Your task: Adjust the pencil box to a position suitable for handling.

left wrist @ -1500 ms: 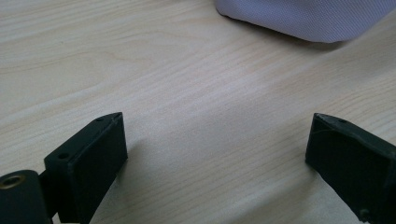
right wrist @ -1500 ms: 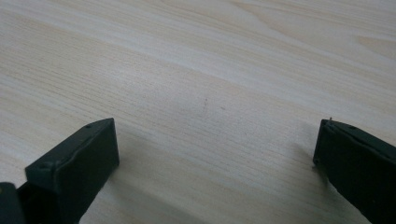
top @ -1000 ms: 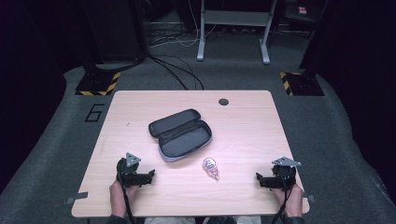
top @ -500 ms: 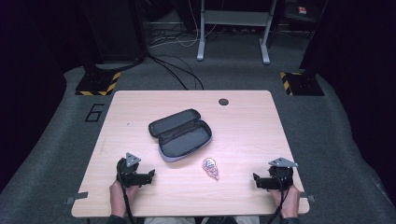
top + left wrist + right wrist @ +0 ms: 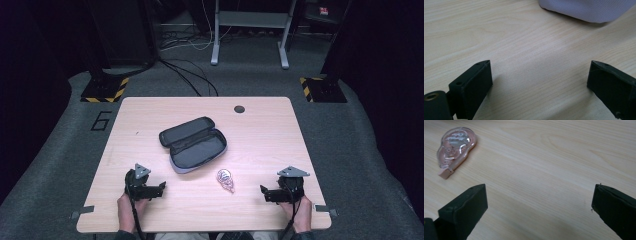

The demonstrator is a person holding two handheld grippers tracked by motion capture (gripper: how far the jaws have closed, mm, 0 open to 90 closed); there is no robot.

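Observation:
An open grey zip case (image 5: 194, 144) lies flat in the middle of the wooden table (image 5: 260, 135), its lid folded back to the far left. A small pink, clear correction-tape dispenser (image 5: 225, 179) (image 5: 455, 144) rests just in front of the case's right end. My left gripper (image 5: 161, 188) sits low over the table's front left, open and holding nothing, with the case's grey edge (image 5: 586, 10) just beyond its jaws. My right gripper (image 5: 263, 192) is at the front right, open and holding nothing, with the dispenser ahead of its left jaw.
A round cable hole (image 5: 239, 108) sits near the table's far edge. Beyond the table are a grey carpet floor, loose cables (image 5: 185, 80), a metal stand's legs (image 5: 250, 35) and two black-and-yellow striped bases (image 5: 104, 89).
My right gripper has shifted slightly left toward the tape dispenser. The left gripper has stayed where it was.

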